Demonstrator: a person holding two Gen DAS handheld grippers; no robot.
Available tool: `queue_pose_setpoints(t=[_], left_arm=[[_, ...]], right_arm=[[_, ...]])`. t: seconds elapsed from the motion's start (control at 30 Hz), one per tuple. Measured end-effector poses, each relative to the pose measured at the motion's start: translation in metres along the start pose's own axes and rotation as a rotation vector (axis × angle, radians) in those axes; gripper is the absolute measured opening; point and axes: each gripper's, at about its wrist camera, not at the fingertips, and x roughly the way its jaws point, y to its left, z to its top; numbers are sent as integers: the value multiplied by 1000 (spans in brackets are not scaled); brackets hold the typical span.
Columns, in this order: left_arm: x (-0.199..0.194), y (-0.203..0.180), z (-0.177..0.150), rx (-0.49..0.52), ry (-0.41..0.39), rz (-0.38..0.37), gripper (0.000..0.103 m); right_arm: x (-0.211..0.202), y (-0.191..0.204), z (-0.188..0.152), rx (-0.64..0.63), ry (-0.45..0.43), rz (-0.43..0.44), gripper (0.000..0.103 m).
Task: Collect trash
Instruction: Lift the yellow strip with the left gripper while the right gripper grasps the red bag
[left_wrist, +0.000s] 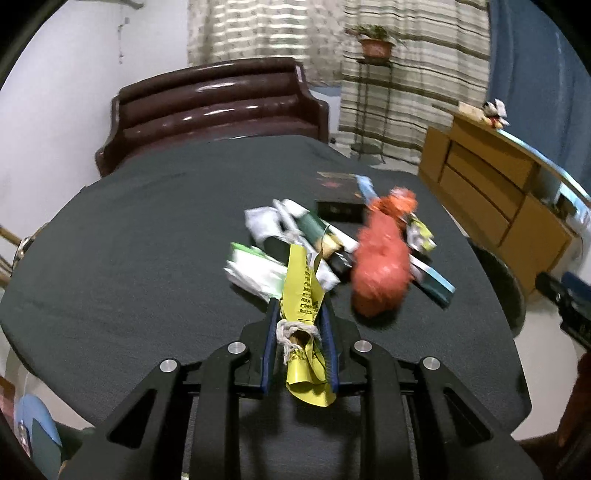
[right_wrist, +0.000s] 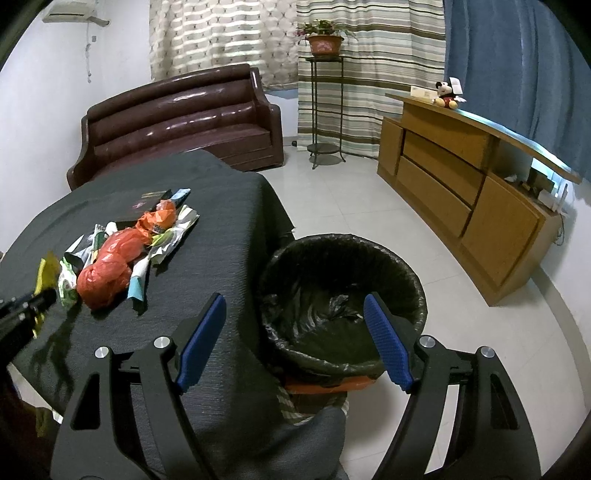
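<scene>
Your left claw (left_wrist: 299, 317) is clamped on a yellow wrapper (left_wrist: 304, 295) just above the dark counter (left_wrist: 147, 240), the trash pile (left_wrist: 332, 240) lying just beyond it, while your right claw (right_wrist: 295, 306) hangs apart over the lined bin (right_wrist: 369, 258).

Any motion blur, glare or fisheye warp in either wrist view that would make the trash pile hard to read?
Left wrist view: the orange plastic bag and the wrappers around it are smeared by motion blur, while the yellow wrapper in the left gripper stays sharp. Right wrist view: sharp, the trash bin clear. Both views: glare streaks on the sofa, edges bowed by the fisheye.
</scene>
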Motion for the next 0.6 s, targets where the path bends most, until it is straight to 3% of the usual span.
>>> queue_pose_setpoints(t=[0.43,0.6], left_arm=[[3,58,3,-89,3,100,22],[4,77,7,-103,-12,146,22]], right_arm=[[-2,65,14,-66,-4,92,74],[0,100,21,-84,2,156,65]])
